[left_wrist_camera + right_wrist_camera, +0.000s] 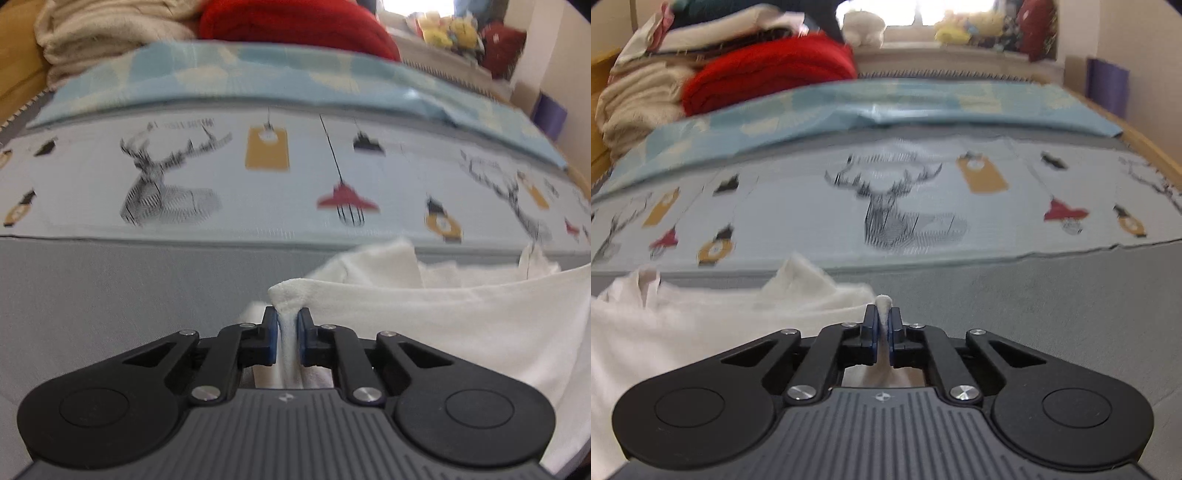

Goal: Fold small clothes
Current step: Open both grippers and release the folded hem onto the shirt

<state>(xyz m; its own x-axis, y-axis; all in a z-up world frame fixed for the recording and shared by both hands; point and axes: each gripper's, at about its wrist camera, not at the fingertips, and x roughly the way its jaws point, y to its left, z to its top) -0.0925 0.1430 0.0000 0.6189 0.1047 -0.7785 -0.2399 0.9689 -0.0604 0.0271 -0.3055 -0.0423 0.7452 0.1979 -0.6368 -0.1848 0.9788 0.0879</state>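
Note:
A small white garment lies on the grey bed surface, spreading right in the left wrist view. My left gripper is shut on a pinched corner of it, with white cloth standing up between the blue pads. In the right wrist view the same white garment spreads to the left. My right gripper is shut on another corner, a small tuft of cloth poking out above the pads. The cloth hangs between the two grippers.
A pale sheet printed with deer and lamps lies beyond the garment, then a light blue blanket. A red folded blanket and cream towels are stacked at the back left. A wooden bed frame runs along the right.

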